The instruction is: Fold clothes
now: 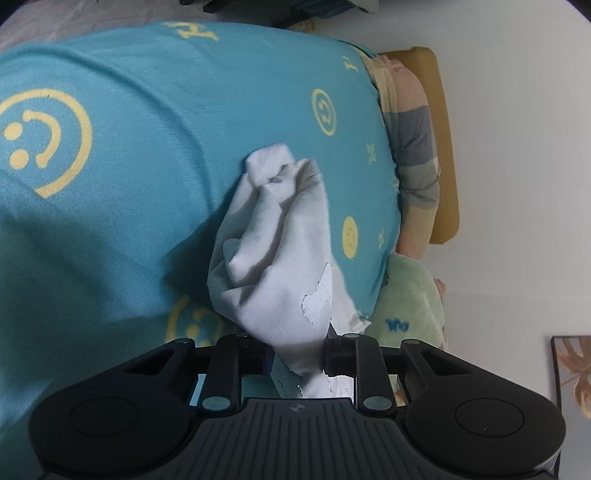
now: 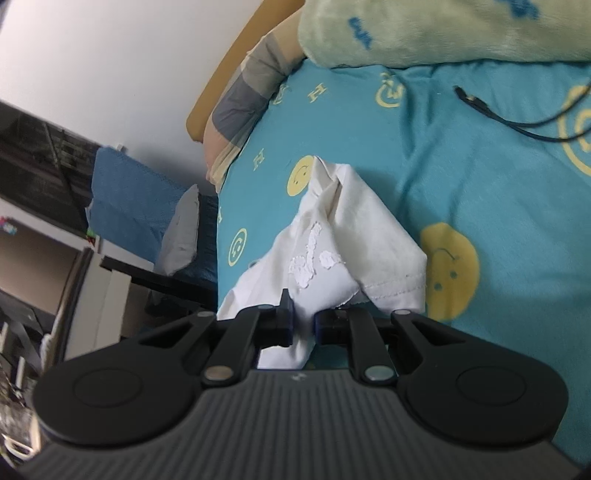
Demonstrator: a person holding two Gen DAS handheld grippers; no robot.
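A white garment (image 1: 280,243) with a cracked white print hangs bunched over a teal bedsheet (image 1: 129,166) with yellow smiley faces. My left gripper (image 1: 295,354) is shut on a bundle of its cloth, which runs between the jaws and drapes forward. In the right wrist view the same white garment (image 2: 354,236) shows a stitched hem at the right. My right gripper (image 2: 303,325) is shut on another part of it, held above the teal bedsheet (image 2: 480,166).
A pale green fleece blanket (image 2: 443,29) lies at the bed's head, also in the left wrist view (image 1: 406,302). A striped pillow (image 1: 413,140) leans on a yellow headboard (image 1: 439,110). A black cable (image 2: 517,125) lies on the sheet. A blue-cushioned chair (image 2: 129,214) stands beside the bed.
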